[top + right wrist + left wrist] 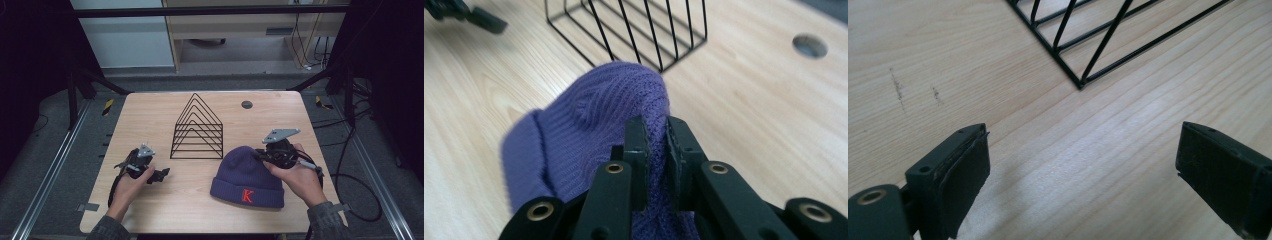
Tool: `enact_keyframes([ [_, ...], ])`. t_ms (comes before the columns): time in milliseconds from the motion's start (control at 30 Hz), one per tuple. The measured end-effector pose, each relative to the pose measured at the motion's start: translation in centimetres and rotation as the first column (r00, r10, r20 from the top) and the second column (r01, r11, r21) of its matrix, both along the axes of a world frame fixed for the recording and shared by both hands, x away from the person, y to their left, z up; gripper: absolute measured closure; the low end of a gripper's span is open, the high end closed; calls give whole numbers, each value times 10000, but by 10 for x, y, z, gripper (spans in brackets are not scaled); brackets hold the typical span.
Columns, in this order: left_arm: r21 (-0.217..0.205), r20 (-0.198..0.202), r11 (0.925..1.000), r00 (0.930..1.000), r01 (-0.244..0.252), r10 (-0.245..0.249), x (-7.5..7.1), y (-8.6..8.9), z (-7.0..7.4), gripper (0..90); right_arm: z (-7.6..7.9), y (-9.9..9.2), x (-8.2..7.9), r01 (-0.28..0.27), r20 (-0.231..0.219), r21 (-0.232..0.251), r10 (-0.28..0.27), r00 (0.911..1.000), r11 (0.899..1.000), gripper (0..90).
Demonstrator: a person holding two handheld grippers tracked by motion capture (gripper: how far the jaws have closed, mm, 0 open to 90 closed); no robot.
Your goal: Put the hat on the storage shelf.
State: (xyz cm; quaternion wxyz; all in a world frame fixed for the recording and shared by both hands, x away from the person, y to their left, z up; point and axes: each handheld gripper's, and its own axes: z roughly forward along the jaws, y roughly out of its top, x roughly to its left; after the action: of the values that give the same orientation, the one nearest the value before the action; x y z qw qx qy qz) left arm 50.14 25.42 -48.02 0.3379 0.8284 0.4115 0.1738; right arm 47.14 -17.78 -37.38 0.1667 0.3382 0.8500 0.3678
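A purple knit beanie [245, 177] with a red K on its cuff lies on the wooden table [150, 115], front right of centre. My right gripper [264, 155] is at the beanie's upper right edge. In the right gripper view its jaws pinch a fold of the beanie [594, 115], which bunches up between the pads [639, 145]. My left gripper [161, 174] rests low over the table at the front left, held by a hand. Its jaws stand wide apart over bare wood, with black pads [965, 175] on either side and nothing between them.
A black wire rack [198, 129] with triangular dividers stands mid-table, behind the beanie; its corner [1080, 82] lies just ahead of my left gripper. A round grey hole [246, 104] sits near the table's far edge. Dark floor and cables surround the table.
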Motion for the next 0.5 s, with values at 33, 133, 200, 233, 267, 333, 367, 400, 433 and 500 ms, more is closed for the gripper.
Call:
enact_keyframes([
  [33,-78,84,10000,10000,43,-43,-3,1,3,67,4,0,-2,-26,109,75,25,9999,10000,813],
  [133,-369,362,9993,9993,12,1,-8,2,10,68,16,0,-9,-134,495,327,118,9987,9994,815],
  [200,-580,611,9983,9981,-31,67,-12,2,21,71,24,-1,-13,-311,728,451,278,9970,9985,815],
  [233,-715,698,9974,9975,-75,125,-12,1,26,74,28,0,-13,-368,838,409,333,9959,9985,815],
  [267,-715,698,9974,9975,-75,125,-12,1,26,76,28,0,-13,-368,838,409,333,9959,9985,815],
  [333,-746,874,9972,9962,34,31,-13,-1,40,78,37,0,-13,-471,1011,432,426,9940,9980,816],
  [367,-661,931,9977,9956,122,-60,-13,-3,47,80,39,0,-13,-497,1049,431,449,9935,9978,816],
  [400,-635,966,9977,9952,227,-165,-13,-4,53,80,43,1,-13,-543,1114,425,493,9926,9976,816],
  [433,-604,984,9978,9949,270,-209,-12,-6,57,81,46,1,-12,-594,1167,432,540,9917,9973,816],
  [500,-463,1080,9978,9933,472,-420,-10,-9,69,83,52,1,-8,-669,1248,456,608,9903,9967,816],
])
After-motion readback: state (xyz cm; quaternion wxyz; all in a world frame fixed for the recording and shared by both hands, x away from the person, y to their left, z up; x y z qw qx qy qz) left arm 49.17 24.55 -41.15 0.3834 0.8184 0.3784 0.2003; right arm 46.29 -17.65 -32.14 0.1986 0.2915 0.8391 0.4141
